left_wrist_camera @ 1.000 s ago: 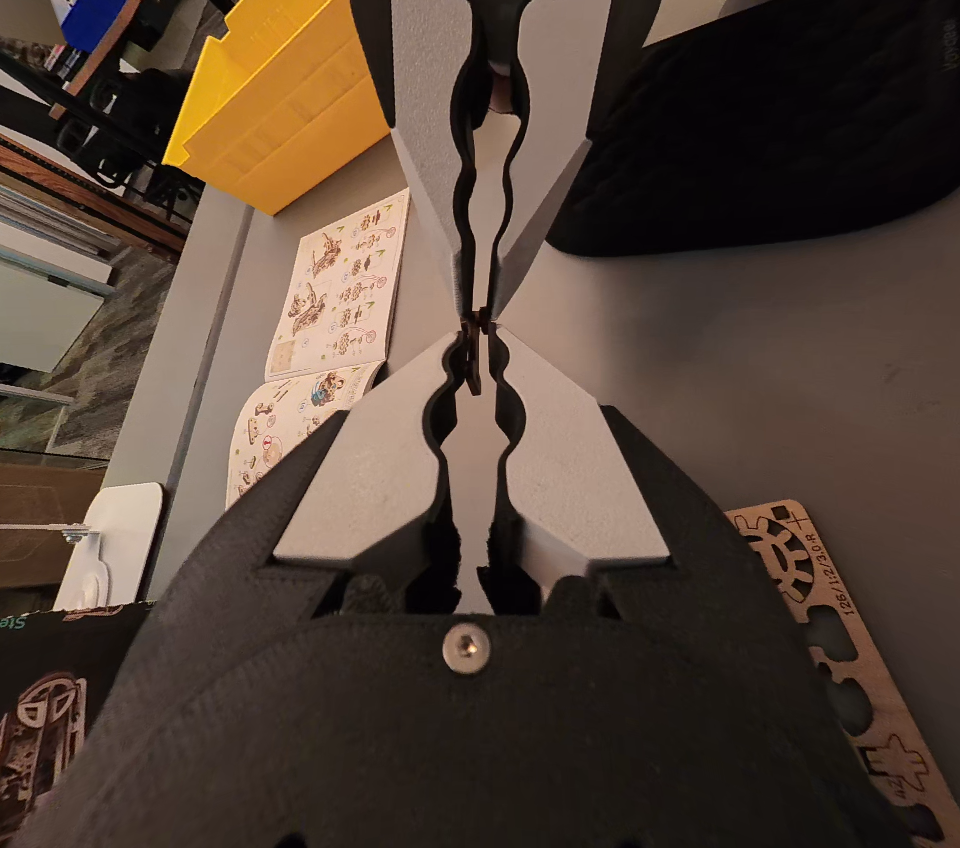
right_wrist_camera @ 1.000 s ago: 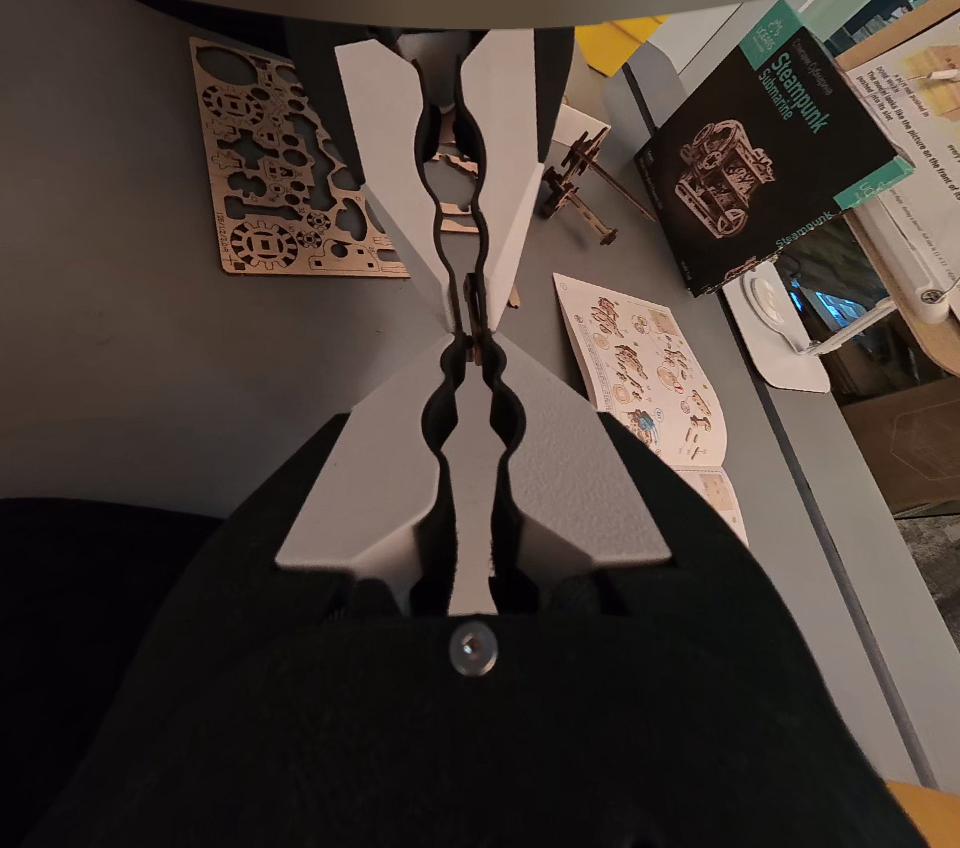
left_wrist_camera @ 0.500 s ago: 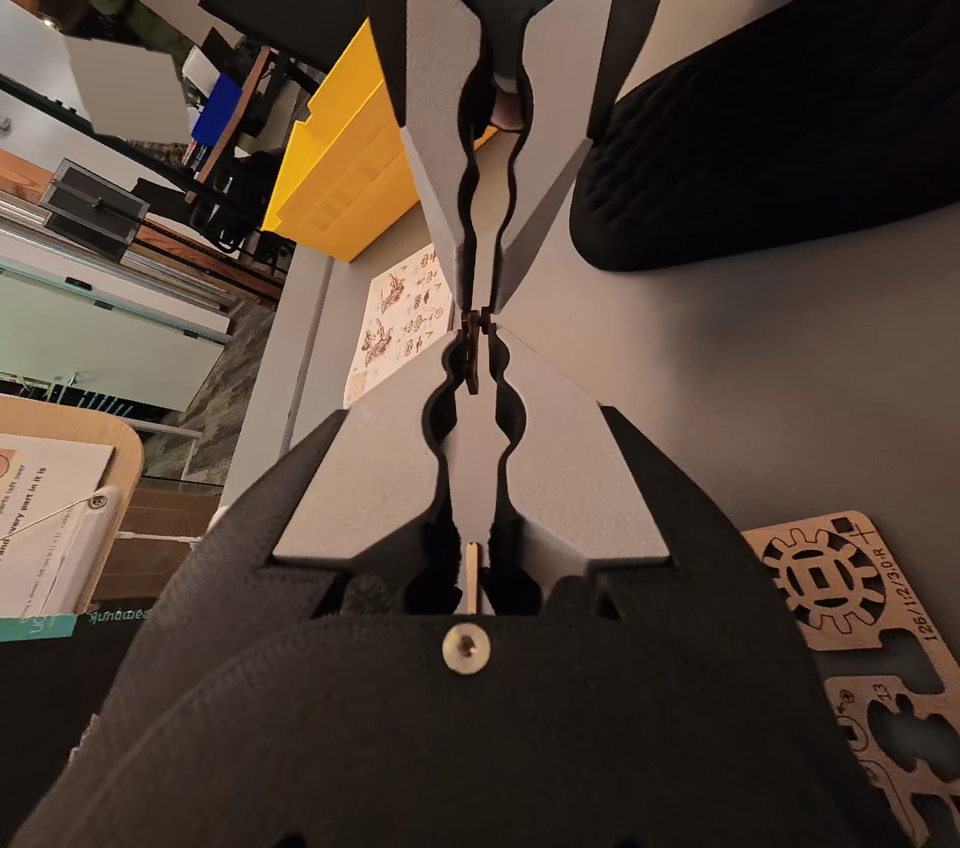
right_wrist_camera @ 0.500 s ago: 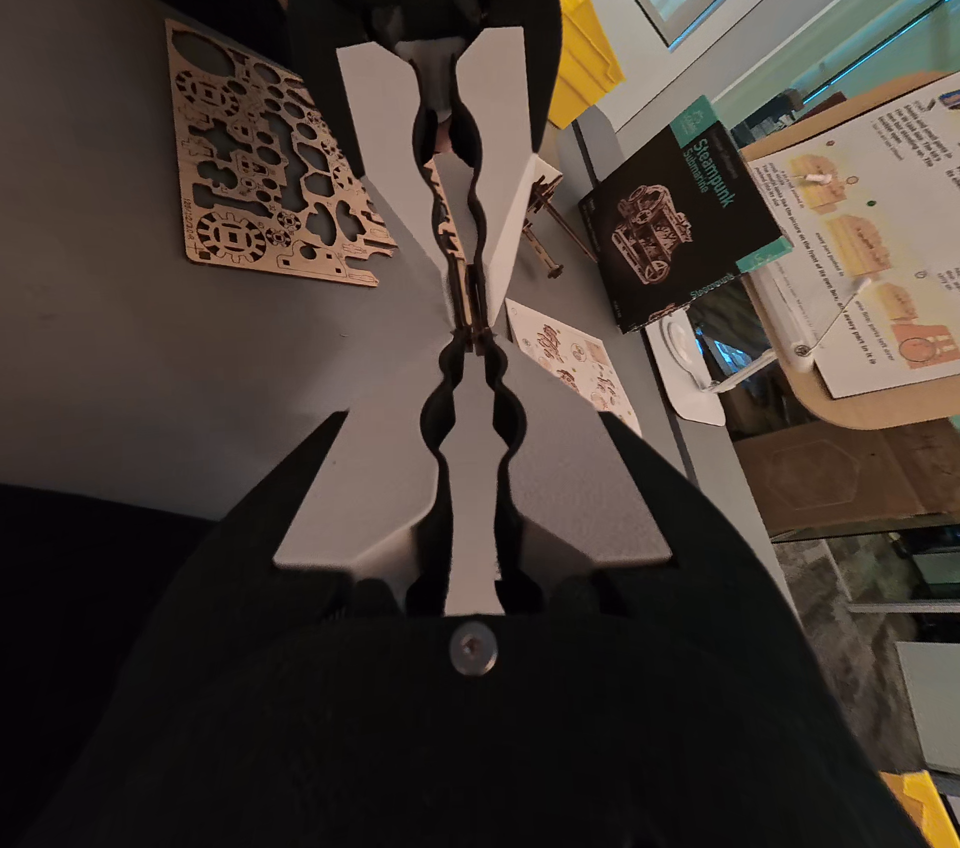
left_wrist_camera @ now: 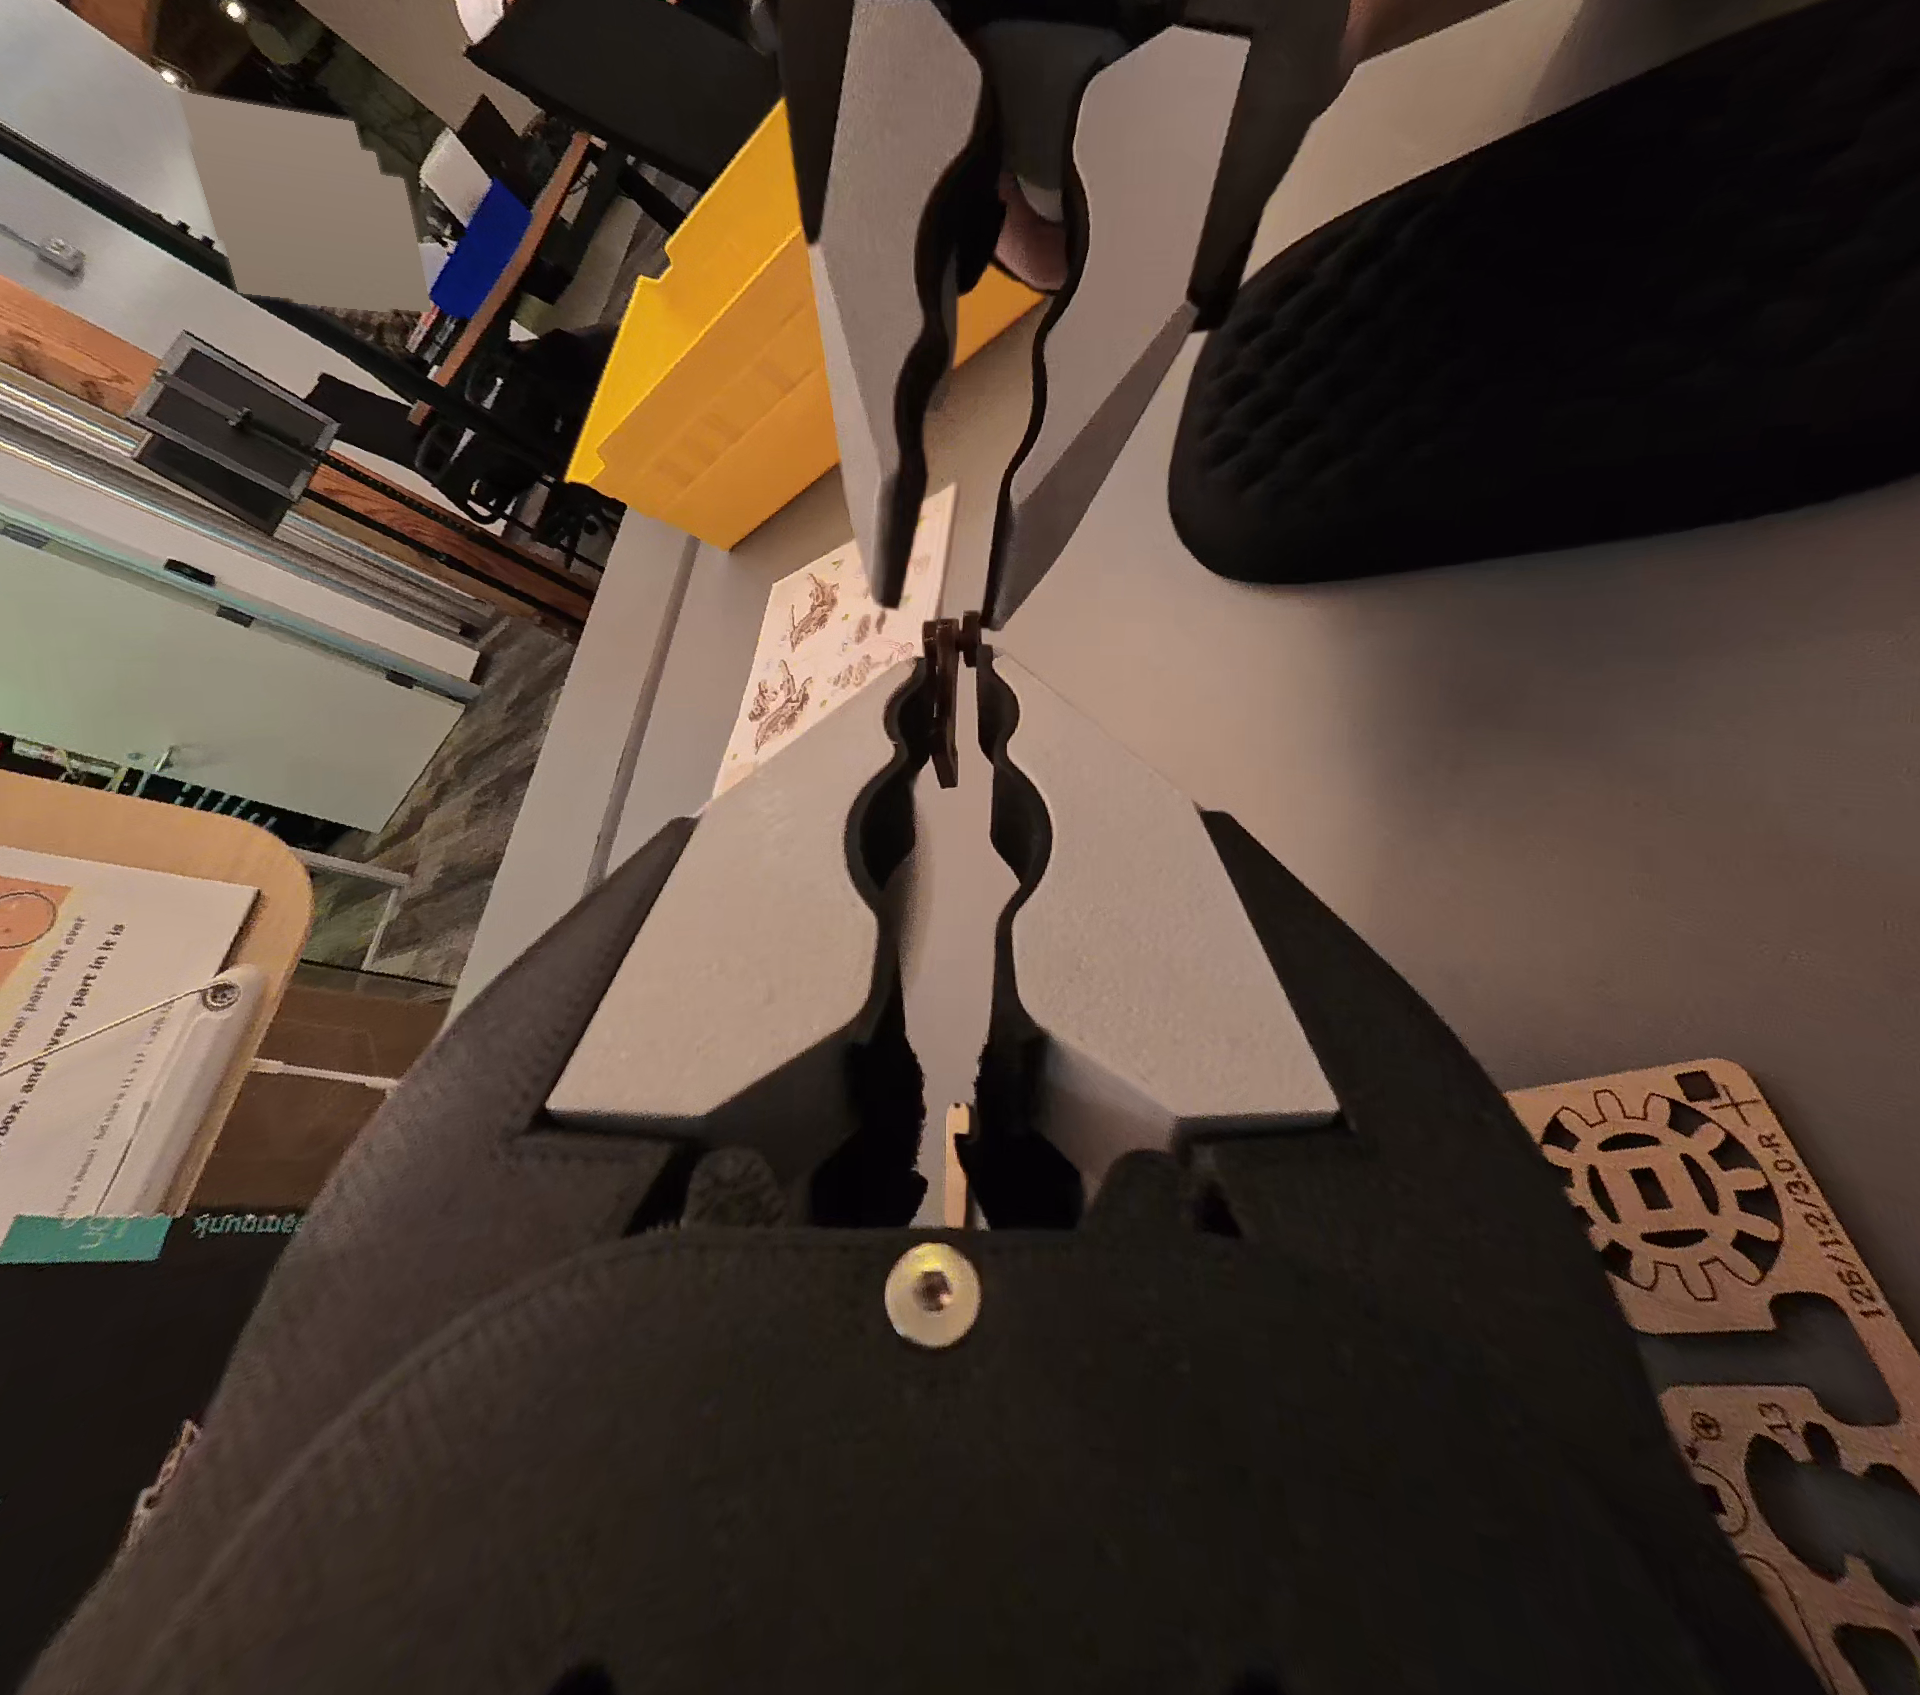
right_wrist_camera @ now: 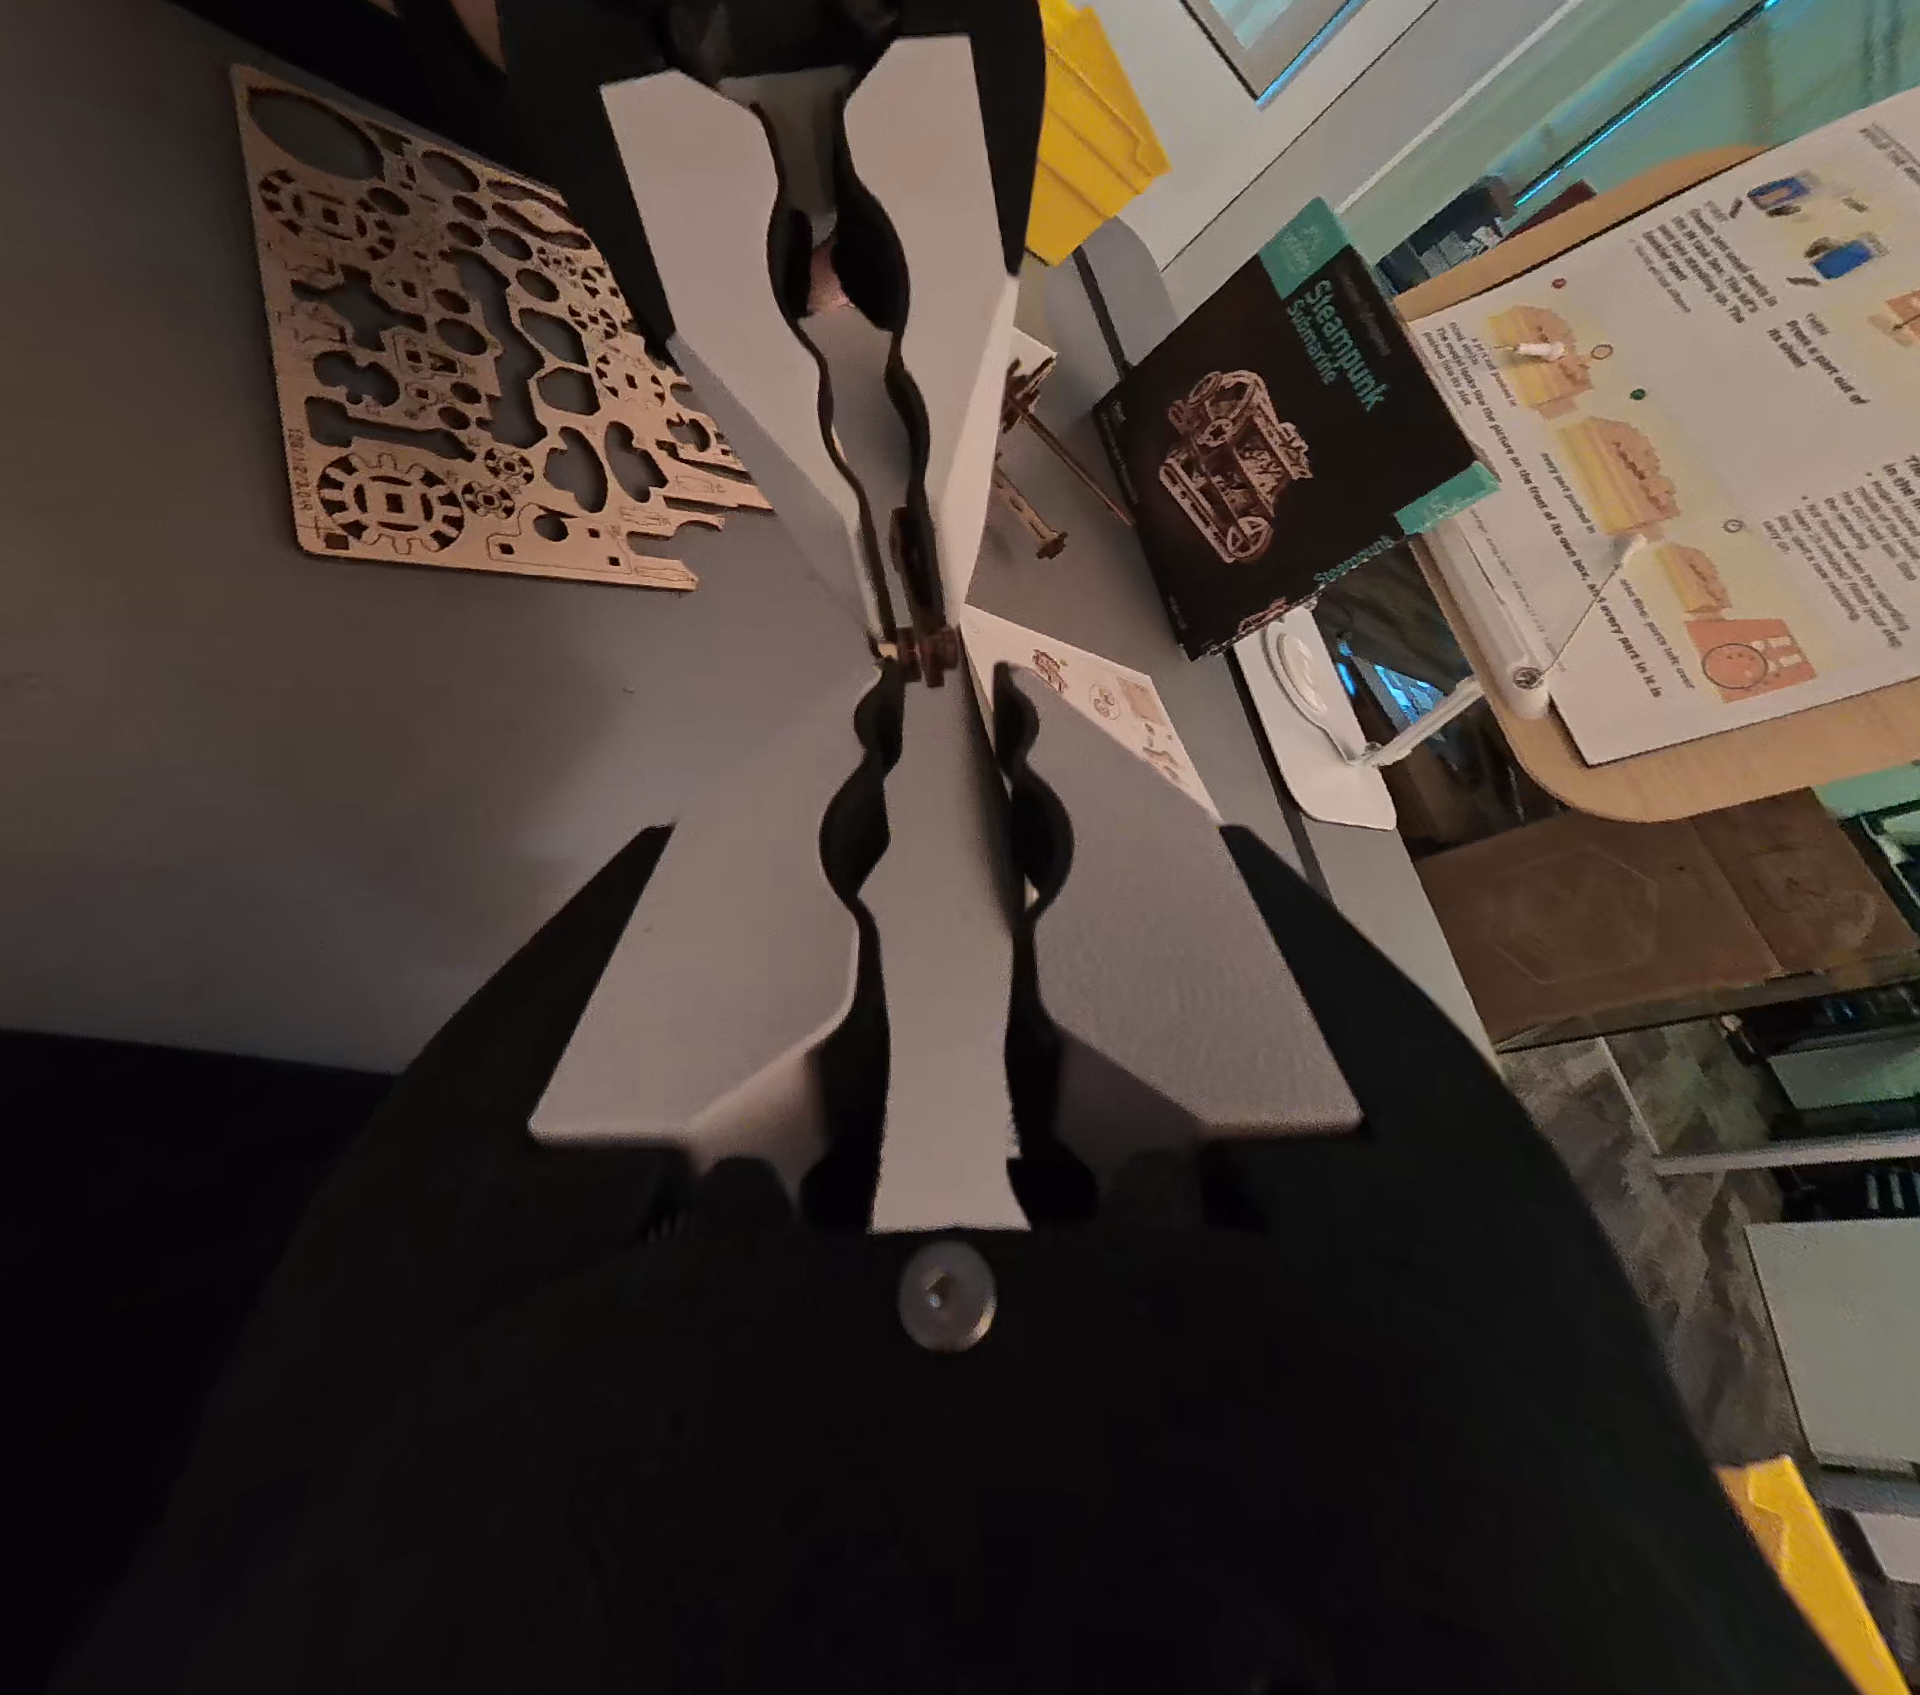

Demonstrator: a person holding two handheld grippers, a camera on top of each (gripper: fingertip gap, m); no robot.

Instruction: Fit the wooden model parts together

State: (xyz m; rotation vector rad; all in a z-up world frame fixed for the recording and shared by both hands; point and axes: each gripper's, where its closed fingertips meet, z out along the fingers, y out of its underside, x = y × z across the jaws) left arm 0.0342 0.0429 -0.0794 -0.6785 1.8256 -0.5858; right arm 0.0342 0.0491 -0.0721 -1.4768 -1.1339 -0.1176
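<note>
Left gripper (left_wrist_camera: 948, 689): you are pinching a small dark wooden part (left_wrist_camera: 943, 710) at your fingertips, jaws pressed onto it, holding it above the grey table (left_wrist_camera: 1455, 762).

Joint: a second small piece (right_wrist_camera: 928, 646) is sitting on the end of that part, right where the two grippers meet tip to tip; the pair looks mated, though how fully seated is too small to tell.

Right gripper (right_wrist_camera: 940, 684): you are holding your jaws slightly spread, with a clear gap between the tips; one finger (left_wrist_camera: 1029, 502) is standing just beside the joint, and no grip on the piece is showing.

Step in hand: judging by this, you are finishing the press-fit and letting go on the right side.

Next move: it is calling for a straight pull-back of the right gripper without nudging the joint, while the left gripper is keeping its hold firm and level.

Risk: a sideways brush could be twisting the small piece off.

Table, right side: the punched-out plywood sheet (right_wrist_camera: 436, 357), the instruction booklet (right_wrist_camera: 1122, 710) and the dark kit box (right_wrist_camera: 1278, 440) are lying well apart from the work.
</note>
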